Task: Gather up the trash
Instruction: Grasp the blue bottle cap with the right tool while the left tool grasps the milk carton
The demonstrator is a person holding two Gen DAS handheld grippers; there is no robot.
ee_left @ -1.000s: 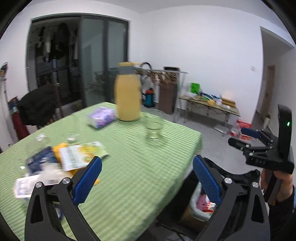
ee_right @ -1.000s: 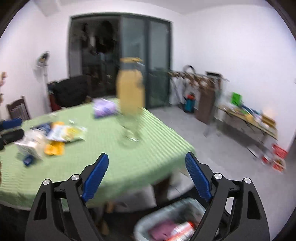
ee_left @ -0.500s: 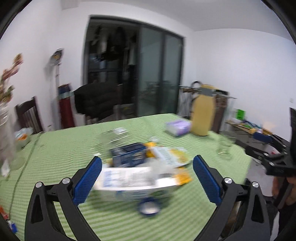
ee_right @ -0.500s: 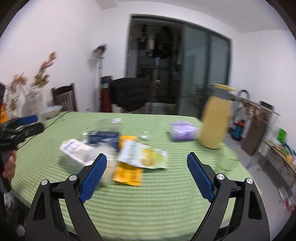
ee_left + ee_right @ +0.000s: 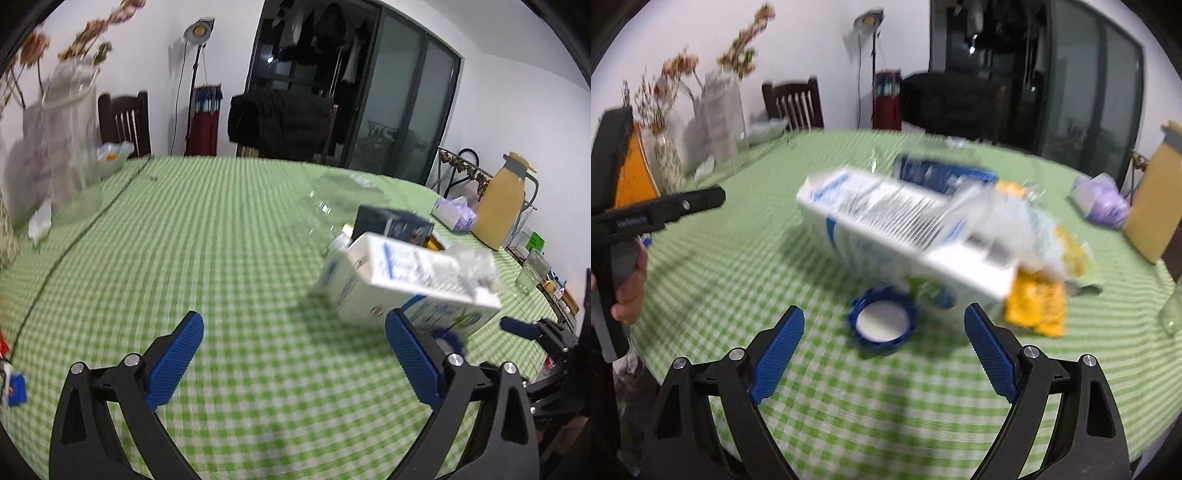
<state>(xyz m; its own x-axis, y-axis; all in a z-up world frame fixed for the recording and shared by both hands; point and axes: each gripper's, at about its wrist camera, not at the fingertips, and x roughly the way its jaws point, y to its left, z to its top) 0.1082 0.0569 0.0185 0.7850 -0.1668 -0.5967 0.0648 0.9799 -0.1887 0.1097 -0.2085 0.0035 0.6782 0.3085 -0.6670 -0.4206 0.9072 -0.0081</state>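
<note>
The tabletop (image 5: 207,236), under a green checked cloth, fills the space ahead of both pairs of jaws. On it a white carton (image 5: 905,236) with blue print lies on its side, the biggest piece of trash; it sits just beyond the right gripper (image 5: 884,354) and ahead of the left gripper (image 5: 293,354), towards that one's right-hand finger. Behind the carton lies a dark blue box (image 5: 391,223), and to its right, in the right wrist view, yellow wrappers (image 5: 1036,306) and crumpled clear plastic. A yellow jug (image 5: 498,203) stands far off to the right. A blue cap (image 5: 882,323) with a white inside lies between the right jaws' tips and the carton. Both pairs of jaws stand wide and released, grasping nothing.
</note>
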